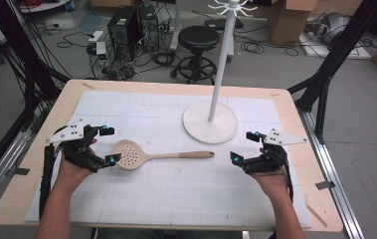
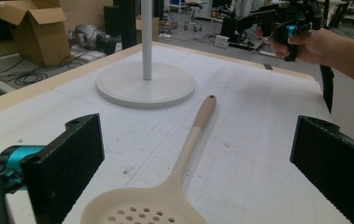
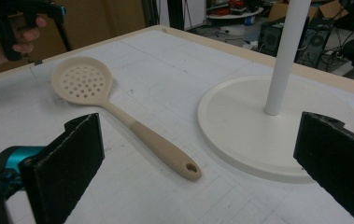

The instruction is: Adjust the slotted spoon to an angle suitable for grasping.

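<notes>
A cream slotted spoon [image 1: 148, 156] lies flat on the white mat, its perforated bowl [image 3: 82, 83] to the left and its tan handle [image 2: 195, 126] pointing right. My left gripper [image 1: 109, 145] stands open just left of the bowl, with nothing between its jaws. To the right of the handle's end, my right gripper [image 1: 244, 147] is open too and holds nothing. A white stand with a round base [image 1: 210, 122] and a tall pole [image 3: 284, 51] rises behind the handle; hooks crown its top [image 1: 230, 6].
The white gridded mat [image 1: 176, 189] covers most of the wooden table [image 1: 32, 164]. Beyond the far edge are a black stool [image 1: 198, 45], computer towers [image 1: 131, 25], cables and cardboard boxes. Black frame posts stand at both sides.
</notes>
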`<state>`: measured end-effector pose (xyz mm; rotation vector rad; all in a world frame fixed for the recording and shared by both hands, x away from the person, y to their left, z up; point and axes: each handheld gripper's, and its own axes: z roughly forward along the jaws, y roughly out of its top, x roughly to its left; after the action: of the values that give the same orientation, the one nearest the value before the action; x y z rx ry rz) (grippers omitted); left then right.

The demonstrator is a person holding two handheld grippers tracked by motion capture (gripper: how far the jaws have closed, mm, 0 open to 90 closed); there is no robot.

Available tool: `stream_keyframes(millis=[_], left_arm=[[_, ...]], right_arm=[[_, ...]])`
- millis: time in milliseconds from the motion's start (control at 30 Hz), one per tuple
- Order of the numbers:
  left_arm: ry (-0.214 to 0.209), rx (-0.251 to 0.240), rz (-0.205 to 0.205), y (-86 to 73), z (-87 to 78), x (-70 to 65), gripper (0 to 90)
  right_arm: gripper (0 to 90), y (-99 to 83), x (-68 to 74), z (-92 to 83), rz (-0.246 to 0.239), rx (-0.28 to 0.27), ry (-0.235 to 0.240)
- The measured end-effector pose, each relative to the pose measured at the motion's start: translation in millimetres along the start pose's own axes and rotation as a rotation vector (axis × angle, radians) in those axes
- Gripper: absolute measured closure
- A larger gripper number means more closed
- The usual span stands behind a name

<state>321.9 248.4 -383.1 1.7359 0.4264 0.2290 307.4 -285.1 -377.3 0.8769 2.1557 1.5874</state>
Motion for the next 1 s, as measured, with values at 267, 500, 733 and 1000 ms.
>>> stream_keyframes(millis=[267, 500, 733, 1000], left_arm=[[0.006, -0.003, 0.005, 0.7, -2.0, 0.3, 3.4], [0.004, -0.009, 0.009, 1.4, -3.5, -0.2, 3.4], [0.01, -0.009, 0.01, 1.9, -6.3, 0.3, 3.4], [0.01, 0.002, 0.019, 1.9, -6.1, -0.4, 3.4]], right_arm=[[0.4, -1.7, -0.6, -0.2, -0.004, 0.013, 0.002], [0.4, 0.4, 3.8, 1.4, -0.022, 0.019, 0.003], [0.4, 1.3, 3.6, 2.2, -0.019, 0.019, 0.001], [0.4, 1.3, 4.3, 7.1, -0.021, 0.031, 0.01]])
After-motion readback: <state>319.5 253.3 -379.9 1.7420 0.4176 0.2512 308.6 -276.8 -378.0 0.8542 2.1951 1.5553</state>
